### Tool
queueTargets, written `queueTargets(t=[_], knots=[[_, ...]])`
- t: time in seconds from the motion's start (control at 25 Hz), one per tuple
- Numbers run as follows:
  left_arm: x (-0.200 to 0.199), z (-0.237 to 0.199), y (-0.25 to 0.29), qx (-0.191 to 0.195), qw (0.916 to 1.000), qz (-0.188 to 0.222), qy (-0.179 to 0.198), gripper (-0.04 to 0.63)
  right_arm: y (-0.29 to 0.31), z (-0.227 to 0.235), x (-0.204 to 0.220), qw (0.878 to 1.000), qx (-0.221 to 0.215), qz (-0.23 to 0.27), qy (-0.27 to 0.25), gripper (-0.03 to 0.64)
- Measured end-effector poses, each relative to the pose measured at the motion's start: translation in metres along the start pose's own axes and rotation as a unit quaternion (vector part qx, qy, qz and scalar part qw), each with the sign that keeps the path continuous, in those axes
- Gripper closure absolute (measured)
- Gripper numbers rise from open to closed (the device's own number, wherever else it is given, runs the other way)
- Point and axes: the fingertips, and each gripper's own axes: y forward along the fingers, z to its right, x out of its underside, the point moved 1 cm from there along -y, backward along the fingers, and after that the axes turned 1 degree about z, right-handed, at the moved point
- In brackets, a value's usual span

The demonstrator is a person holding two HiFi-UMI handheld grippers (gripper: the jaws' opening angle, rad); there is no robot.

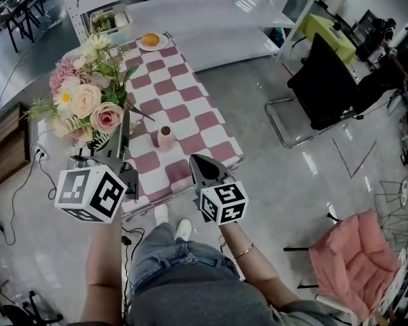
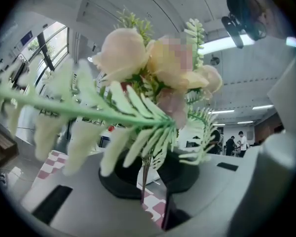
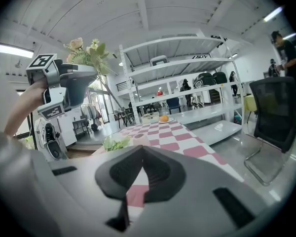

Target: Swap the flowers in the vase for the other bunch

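Bouquet held up, left of the vase

Checkered table (image 1: 190, 107) carries the vase. The bouquet (image 1: 88, 104) hangs up-left of the vase, with your left gripper (image 2: 150, 181) clamped on its thin stems (image 2: 144, 174). It looks light, floppy and top-heavy, so grip low on the stems, never the blooms. Your right gripper (image 3: 142, 149) is closed and empty, near side of the small pink vase (image 1: 166, 137).

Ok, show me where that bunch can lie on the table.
Free: checked cloth between vase and far plate, and right of the vase to the edge. Left of the vase is crowded: the held bunch hangs over it.
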Motion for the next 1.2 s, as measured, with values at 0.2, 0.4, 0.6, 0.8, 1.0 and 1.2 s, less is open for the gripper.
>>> queueTargets(t=[0.2,0.4,0.6,0.8,1.0,1.2], knots=[[-0.013,-0.035,-0.032,-0.036,0.9992,-0.013,0.002,0.518,0.011,-0.018,-0.004,1.0,-0.03,0.001,-0.007,0.606],[-0.005,-0.08,-0.078,-0.106,0.9935,-0.043,0.004,0.518,0.027,-0.044,0.0,0.997,-0.07,-0.014,-0.019,0.607],[0.022,-0.115,-0.118,-0.15,0.9839,-0.096,-0.007,0.52,0.043,-0.071,0.009,0.993,-0.108,-0.031,-0.024,0.607],[0.056,-0.144,-0.15,-0.202,0.9683,-0.147,-0.011,0.52,0.058,-0.1,0.017,0.988,-0.142,-0.049,-0.032,0.606],[0.087,-0.166,-0.159,-0.228,0.9555,-0.187,-0.011,0.52,0.076,-0.121,0.021,0.984,-0.164,-0.059,-0.043,0.606],[0.113,-0.168,-0.158,-0.23,0.9471,-0.222,-0.029,0.52,0.085,-0.134,0.026,0.981,-0.176,-0.069,-0.049,0.606]])
